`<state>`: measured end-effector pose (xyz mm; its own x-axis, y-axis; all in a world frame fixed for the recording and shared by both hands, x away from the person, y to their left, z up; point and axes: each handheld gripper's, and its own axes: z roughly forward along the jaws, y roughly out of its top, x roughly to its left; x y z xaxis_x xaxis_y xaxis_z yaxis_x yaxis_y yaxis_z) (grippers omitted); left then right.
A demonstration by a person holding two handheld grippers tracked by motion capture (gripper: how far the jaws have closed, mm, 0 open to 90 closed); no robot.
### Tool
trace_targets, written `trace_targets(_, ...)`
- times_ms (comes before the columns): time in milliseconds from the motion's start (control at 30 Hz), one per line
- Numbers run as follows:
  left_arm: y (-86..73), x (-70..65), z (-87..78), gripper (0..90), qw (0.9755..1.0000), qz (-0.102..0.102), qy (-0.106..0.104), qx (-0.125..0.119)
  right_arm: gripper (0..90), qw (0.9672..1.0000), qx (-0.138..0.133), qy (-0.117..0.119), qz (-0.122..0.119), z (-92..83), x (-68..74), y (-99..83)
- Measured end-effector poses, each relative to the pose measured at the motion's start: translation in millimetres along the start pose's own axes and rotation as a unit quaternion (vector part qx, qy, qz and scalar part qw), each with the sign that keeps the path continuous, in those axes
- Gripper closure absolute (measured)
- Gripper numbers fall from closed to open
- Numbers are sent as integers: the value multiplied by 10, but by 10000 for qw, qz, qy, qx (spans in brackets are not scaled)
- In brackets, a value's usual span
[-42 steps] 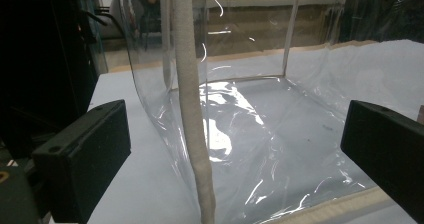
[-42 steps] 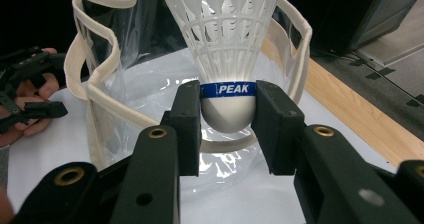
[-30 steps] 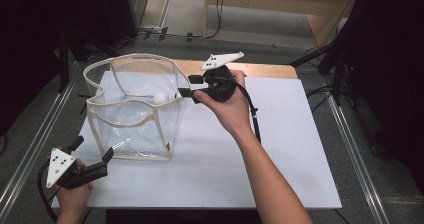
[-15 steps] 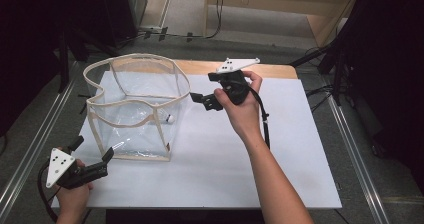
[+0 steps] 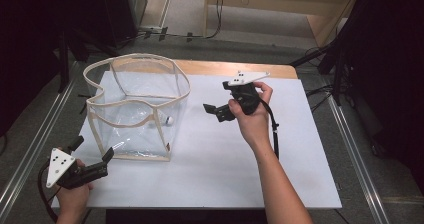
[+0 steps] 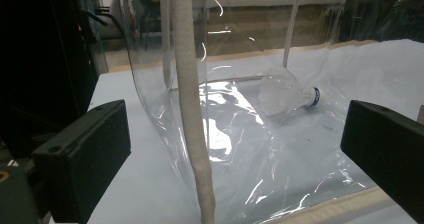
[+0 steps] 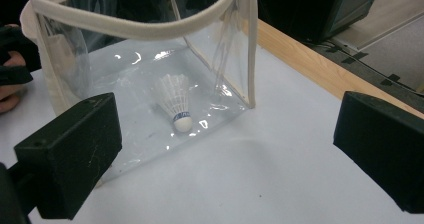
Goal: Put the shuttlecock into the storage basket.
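The white feathered shuttlecock with a blue-banded cork [image 7: 178,105] is seen lying on the floor of the clear plastic bag with cream fabric trim [image 5: 137,106], ahead of the right gripper [image 5: 214,109]. That gripper's jaws have just been opening and stand wide apart, nothing between them. The placing step is judged done. The left gripper [image 5: 107,156], jaws apart, is held at the bag's near corner, possibly touching the trim.

White table top [image 5: 300,174], wooden back edge [image 5: 235,68], grey floor [image 5: 190,14]
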<state>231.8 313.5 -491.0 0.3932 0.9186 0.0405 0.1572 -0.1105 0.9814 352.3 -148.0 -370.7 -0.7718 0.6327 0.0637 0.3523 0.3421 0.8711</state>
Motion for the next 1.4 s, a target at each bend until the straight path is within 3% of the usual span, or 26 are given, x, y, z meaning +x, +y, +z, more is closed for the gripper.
trace_targets(600,-1,-5,-4,3,10000,32,-27,-18,0,9994,-34,-208,258,-61,-102,-495)
trace_targets(1400,-2,-19,-9,3,9999,92,-77,-46,0,9972,-141,-505,542,-317,-198,-1067)
